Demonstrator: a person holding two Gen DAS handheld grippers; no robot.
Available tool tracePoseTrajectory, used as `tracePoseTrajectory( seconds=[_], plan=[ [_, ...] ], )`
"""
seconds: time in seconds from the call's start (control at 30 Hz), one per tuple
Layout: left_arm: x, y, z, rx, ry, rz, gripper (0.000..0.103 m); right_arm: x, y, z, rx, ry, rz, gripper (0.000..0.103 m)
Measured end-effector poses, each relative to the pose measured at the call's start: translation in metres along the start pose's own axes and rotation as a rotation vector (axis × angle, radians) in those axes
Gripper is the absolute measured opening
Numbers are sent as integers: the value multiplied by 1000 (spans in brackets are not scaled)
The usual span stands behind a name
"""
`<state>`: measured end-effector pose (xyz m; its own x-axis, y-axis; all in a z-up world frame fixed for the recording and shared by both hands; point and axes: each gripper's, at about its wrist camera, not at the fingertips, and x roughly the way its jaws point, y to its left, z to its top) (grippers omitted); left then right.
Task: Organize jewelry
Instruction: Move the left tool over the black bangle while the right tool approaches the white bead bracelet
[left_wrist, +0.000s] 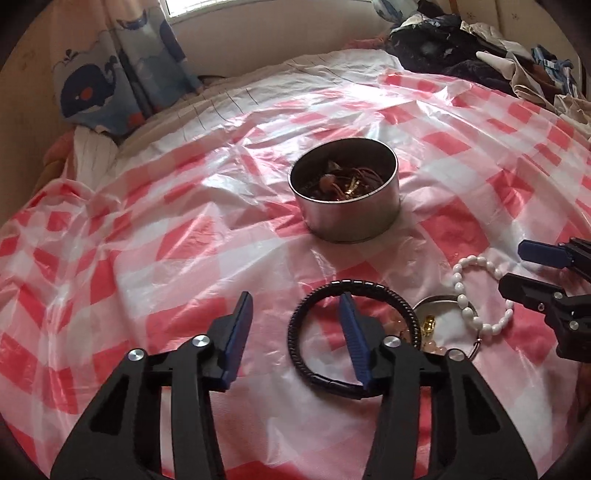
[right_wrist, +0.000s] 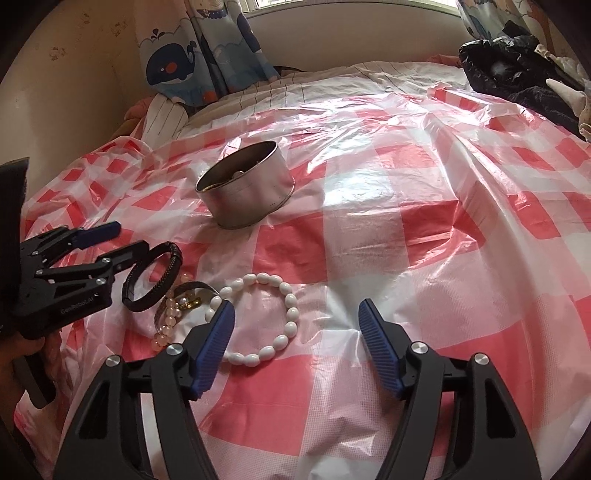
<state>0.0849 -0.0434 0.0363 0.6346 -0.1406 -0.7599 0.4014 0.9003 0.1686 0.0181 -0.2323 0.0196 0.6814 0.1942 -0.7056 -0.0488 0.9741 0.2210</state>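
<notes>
A round, shiny metal tin (left_wrist: 344, 192) holding tangled brown cords and gold bits sits on a crinkled pink-and-white checked plastic sheet (left_wrist: 155, 229) spread over the bed. Nearer than the tin lie a black braided leather bracelet (left_wrist: 347, 325), a white oval-bead bracelet (right_wrist: 260, 319) and a shallow metal lid (left_wrist: 443, 317) with pale beads. The left tool (left_wrist: 295, 325) is spread wide, one finger inside the black loop; the right tool (right_wrist: 295, 325) gapes above the white beads. Dark clothes (left_wrist: 461, 48) pile beyond the tin.

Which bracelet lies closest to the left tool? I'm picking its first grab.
The black braided bracelet: the left tool's right finger sits inside its loop, while the white bead bracelet lies further right, near the right tool.
</notes>
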Motion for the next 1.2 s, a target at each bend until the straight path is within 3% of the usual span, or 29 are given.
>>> tracePoseTrajectory(
  seconds=[0.13,0.23,0.3,0.33,0.37,0.4,0.5,0.63,0.83,0.9,0.93,0.97,1.07,1.2],
  plan=[
    [16,-3,-6,-5,48,-38,37,6,3,1,-15,29,3,45],
    [20,-3,-9,-20,66,-34,33,15,12,3,-64,72,-19,42],
    [22,2,-10,-54,75,-42,18,21,19,5,-100,92,-38,33],
    [22,6,-10,-79,82,-57,10,25,21,7,-115,105,-46,21],
    [23,9,-11,-95,88,-75,7,29,22,9,-128,114,-51,10],
    [22,9,-11,-104,86,-84,6,31,24,11,-144,121,-60,8],
    [14,18,-9,-175,41,-120,6,38,27,24,-210,112,-120,8],
    [2,30,-3,-241,-29,-120,6,26,10,51,-195,40,-163,8],
    [21,31,-8,-258,45,-115,7,30,-20,59,-96,78,-123,9],
    [22,29,-8,-249,45,-104,9,27,-21,59,-81,74,-115,19],
    [21,28,-8,-243,41,-100,15,25,-19,60,-80,70,-112,35],
    [21,27,-8,-238,39,-96,23,22,-20,61,-79,59,-117,41],
    [21,23,-8,-219,31,-83,39,22,-21,60,-72,70,-109,41],
    [23,17,-9,-189,29,-60,41,36,-20,55,-88,132,-124,41]
  ],
)
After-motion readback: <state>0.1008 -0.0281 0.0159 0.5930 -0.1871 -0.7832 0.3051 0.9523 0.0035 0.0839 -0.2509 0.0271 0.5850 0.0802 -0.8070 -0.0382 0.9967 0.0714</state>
